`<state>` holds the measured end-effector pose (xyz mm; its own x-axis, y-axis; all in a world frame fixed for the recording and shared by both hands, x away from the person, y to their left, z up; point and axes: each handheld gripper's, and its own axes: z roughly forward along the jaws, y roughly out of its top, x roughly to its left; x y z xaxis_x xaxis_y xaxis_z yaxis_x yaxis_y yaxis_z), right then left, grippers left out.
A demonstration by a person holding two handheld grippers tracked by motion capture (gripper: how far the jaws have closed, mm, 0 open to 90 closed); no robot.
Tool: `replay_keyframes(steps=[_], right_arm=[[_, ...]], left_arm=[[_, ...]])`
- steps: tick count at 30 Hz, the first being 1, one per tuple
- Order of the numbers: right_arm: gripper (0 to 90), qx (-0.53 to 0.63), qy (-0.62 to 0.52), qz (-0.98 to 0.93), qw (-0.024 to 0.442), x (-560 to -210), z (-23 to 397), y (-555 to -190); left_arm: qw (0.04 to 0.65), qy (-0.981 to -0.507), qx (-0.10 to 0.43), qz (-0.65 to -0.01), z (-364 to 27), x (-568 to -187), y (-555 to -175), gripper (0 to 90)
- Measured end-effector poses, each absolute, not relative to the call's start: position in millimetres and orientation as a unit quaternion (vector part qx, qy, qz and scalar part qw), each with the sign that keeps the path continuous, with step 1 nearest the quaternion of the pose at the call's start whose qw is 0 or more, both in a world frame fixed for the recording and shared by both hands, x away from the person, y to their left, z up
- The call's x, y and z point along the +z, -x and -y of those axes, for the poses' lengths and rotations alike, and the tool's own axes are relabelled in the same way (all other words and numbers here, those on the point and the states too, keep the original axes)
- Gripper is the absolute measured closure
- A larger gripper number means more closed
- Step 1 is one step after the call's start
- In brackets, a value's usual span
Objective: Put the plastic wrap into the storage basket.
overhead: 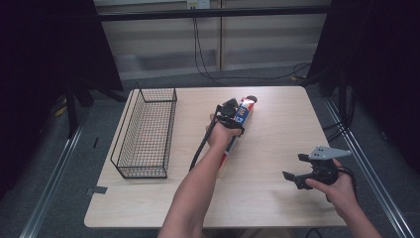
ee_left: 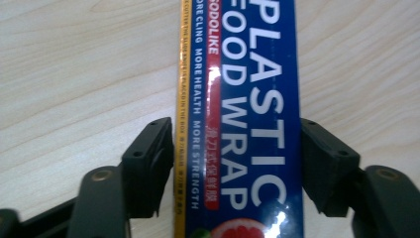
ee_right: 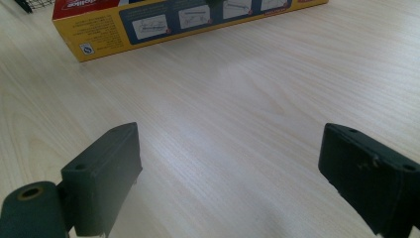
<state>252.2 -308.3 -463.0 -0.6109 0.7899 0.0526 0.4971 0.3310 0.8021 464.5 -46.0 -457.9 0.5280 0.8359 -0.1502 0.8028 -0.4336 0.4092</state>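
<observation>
One wrap box [overhead: 236, 133], one wire basket [overhead: 146, 133] and two hand-held grippers, left [overhead: 232, 112] and right [overhead: 298, 173], are counted on one counter [overhead: 277, 119].

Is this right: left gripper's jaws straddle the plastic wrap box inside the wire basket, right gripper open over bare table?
Not quite. The plastic wrap box lies on the table, not in the wire basket, which stands apart to its left in the high view. The left gripper does straddle it, and the right gripper is open over bare wood.

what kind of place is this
Probably a lab recording setup, not a kitchen: a bare wooden table ringed by dark curtains, loose cables on the floor behind, and a metal frame rail overhead.
</observation>
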Motion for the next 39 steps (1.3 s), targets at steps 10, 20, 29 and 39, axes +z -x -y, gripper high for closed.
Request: replay_keyframes(steps=[10,20,29,39], right_arm=[[9.2,0.416,-0.404,-0.795,0.178,-462.4,310.0,-251.3],[9.2,0.421,-0.405,-0.792,0.177,-461.4,310.7,-251.4],[9.2,0.421,-0.406,-0.792,0.177,-461.0,309.1,-251.2],[8.9,0.422,-0.403,-0.793,0.174,-461.0,308.4,-251.0]], left_arm=[[0.170,-0.866,0.032,-0.470,51.3,-448.4,-463.8,41.9],[0.154,-0.871,0.013,-0.466,39.2,-433.4,-458.0,42.9],[0.152,-0.870,0.010,-0.468,24.2,-416.9,-453.8,43.3],[0.158,-0.864,0.010,-0.477,12.8,-400.9,-450.5,43.3]])
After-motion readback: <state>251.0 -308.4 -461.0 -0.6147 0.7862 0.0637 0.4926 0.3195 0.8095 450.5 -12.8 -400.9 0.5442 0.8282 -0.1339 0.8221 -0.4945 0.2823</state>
